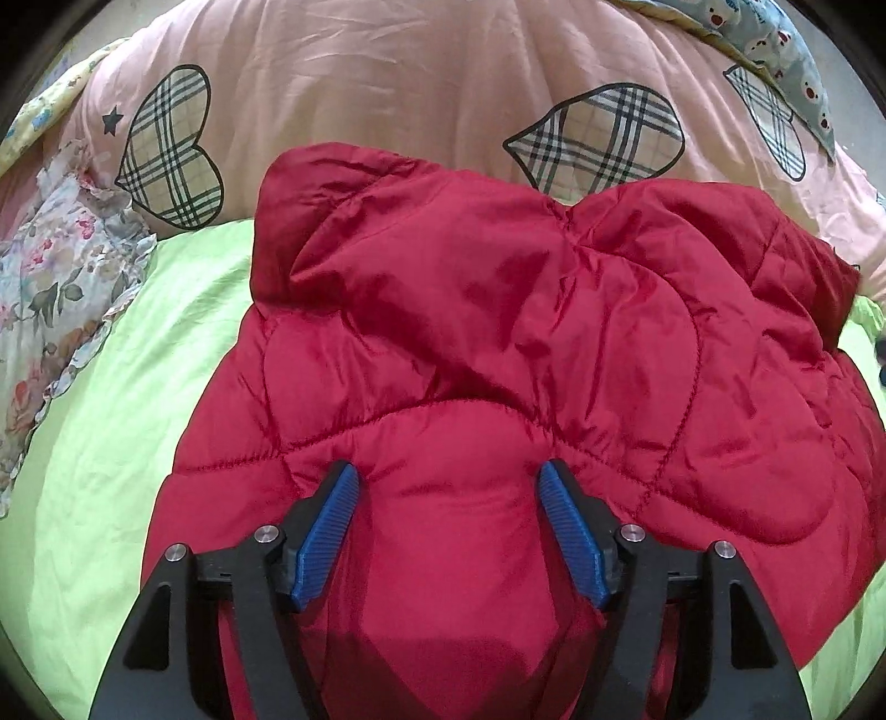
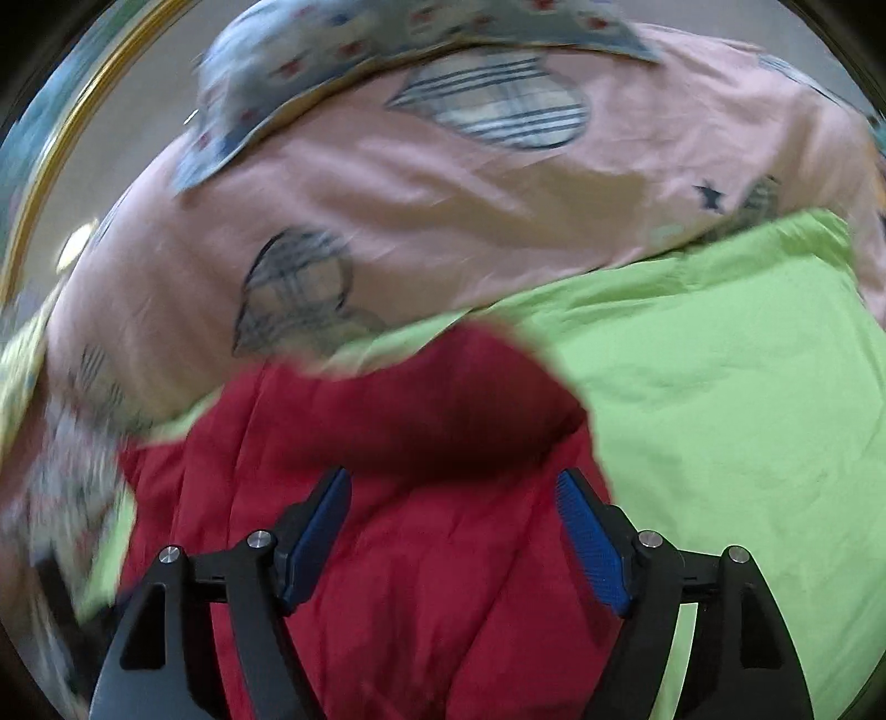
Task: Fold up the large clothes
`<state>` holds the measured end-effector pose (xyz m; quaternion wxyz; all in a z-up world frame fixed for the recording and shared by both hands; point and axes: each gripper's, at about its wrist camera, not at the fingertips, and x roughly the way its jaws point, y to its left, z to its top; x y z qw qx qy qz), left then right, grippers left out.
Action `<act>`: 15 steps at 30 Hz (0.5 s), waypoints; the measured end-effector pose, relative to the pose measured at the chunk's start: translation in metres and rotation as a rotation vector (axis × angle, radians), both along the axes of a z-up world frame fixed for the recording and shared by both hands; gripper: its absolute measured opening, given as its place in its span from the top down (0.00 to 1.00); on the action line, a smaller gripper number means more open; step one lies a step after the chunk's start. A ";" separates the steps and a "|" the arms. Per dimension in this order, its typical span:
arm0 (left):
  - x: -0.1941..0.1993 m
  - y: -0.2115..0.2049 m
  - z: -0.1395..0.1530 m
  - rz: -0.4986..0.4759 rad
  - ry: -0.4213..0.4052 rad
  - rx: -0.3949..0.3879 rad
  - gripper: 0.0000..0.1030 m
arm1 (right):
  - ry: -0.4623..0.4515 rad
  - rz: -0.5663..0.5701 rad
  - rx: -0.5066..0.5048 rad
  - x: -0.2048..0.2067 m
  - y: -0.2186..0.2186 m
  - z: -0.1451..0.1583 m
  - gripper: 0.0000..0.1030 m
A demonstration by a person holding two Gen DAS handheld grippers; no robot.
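A red quilted jacket (image 1: 498, 332) lies bunched on a green sheet (image 1: 111, 415). In the left wrist view my left gripper (image 1: 448, 471) is open, its blue pads (image 1: 326, 531) spread over the jacket's near part, holding nothing. In the blurred right wrist view the same red jacket (image 2: 415, 554) lies under my right gripper (image 2: 454, 476), which is open with blue pads (image 2: 592, 548) wide apart. A folded red edge (image 2: 443, 404) lies just beyond the fingertips. I cannot tell whether the pads touch the fabric.
A pink duvet with plaid hearts (image 1: 387, 83) is piled behind the jacket, also in the right wrist view (image 2: 443, 221). A floral cloth (image 1: 50, 277) lies at the left. A blue patterned cloth (image 1: 775, 44) lies at the back right. Green sheet (image 2: 747, 387) extends to the right.
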<state>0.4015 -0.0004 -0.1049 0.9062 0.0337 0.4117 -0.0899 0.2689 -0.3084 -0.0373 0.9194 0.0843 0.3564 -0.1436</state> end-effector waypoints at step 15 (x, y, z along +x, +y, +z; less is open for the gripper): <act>0.000 0.041 0.030 0.050 -0.044 -0.100 0.35 | 0.178 0.025 0.005 0.049 -0.013 -0.059 0.14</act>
